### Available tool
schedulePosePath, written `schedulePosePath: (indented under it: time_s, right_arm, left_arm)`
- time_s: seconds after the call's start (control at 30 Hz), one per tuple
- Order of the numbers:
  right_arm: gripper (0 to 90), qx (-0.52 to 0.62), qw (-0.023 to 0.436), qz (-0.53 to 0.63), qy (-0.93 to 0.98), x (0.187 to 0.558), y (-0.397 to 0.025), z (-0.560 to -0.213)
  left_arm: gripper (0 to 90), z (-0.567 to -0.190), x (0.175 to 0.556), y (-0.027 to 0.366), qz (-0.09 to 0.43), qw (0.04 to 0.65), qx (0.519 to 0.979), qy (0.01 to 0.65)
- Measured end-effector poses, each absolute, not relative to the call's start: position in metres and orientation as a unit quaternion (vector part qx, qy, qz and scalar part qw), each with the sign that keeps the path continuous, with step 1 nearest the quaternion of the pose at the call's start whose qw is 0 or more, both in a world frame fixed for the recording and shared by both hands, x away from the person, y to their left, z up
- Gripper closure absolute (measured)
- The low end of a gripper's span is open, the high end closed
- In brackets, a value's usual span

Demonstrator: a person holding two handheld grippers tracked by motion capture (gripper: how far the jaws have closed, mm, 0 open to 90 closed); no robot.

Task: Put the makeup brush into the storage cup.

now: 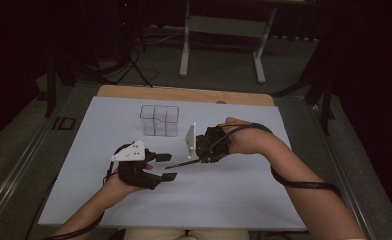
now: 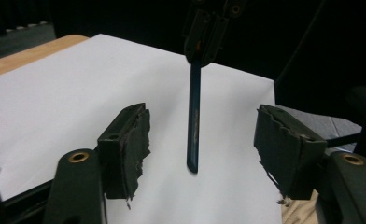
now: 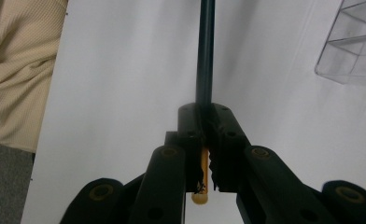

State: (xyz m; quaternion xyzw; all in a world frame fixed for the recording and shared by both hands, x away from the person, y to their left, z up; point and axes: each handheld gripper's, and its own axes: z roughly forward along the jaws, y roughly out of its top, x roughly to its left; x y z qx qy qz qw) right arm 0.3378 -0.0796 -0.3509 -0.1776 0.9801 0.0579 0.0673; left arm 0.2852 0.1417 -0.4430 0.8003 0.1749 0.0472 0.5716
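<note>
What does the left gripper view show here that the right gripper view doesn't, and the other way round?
Left gripper view: the left tongs standing wide open, with the free end of the dark pencil hanging between their jaws, touching neither, and the bare wooden table edge beyond the sheet.

Right gripper view: the pencil's yellowish butt end poking out behind the clamped jaws, a clear plastic compartment box at upper right, and the person's beige garment.

Both: the right tongs shut on the pencil, above the white sheet.
</note>
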Motion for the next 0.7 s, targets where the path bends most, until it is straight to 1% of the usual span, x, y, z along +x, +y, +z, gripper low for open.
schedulePosePath:
  time_s: [0.07, 0.1, 0.13, 0.33, 0.4, 0.43, 0.57, 0.7]
  right_arm:
    - [83.9, -0.182, 0.068, 0.052, 0.980, 0.337, -0.077, -0.352]
    - [83.8, -0.183, 0.066, 0.048, 0.980, 0.336, -0.076, -0.352]
    - [83.8, -0.186, 0.068, 0.045, 0.979, 0.335, -0.075, -0.353]
    - [83.8, -0.190, 0.065, 0.037, 0.979, 0.333, -0.069, -0.355]
    - [83.8, -0.193, 0.065, 0.035, 0.978, 0.332, -0.067, -0.356]
    - [83.8, -0.196, 0.065, 0.035, 0.978, 0.332, -0.066, -0.356]
    - [83.8, -0.199, 0.065, 0.029, 0.977, 0.329, -0.062, -0.357]
    - [83.8, -0.207, 0.062, 0.023, 0.976, 0.327, -0.058, -0.359]
  left_arm:
    - [39.7, -0.443, 0.286, 0.140, 0.042, 0.572, 0.801, 0.173]
    - [43.2, -0.443, 0.286, 0.139, 0.042, 0.571, 0.802, 0.172]
    - [43.5, -0.443, 0.287, 0.138, 0.039, 0.569, 0.803, 0.172]
    - [52.4, -0.445, 0.290, 0.130, 0.023, 0.543, 0.821, 0.171]
    - [53.6, -0.446, 0.291, 0.127, 0.020, 0.535, 0.827, 0.170]
    - [55.9, -0.446, 0.292, 0.126, 0.019, 0.530, 0.831, 0.168]
    - [60.0, -0.447, 0.295, 0.121, 0.008, 0.521, 0.836, 0.169]
    - [67.1, -0.448, 0.297, 0.117, 0.007, 0.516, 0.839, 0.173]
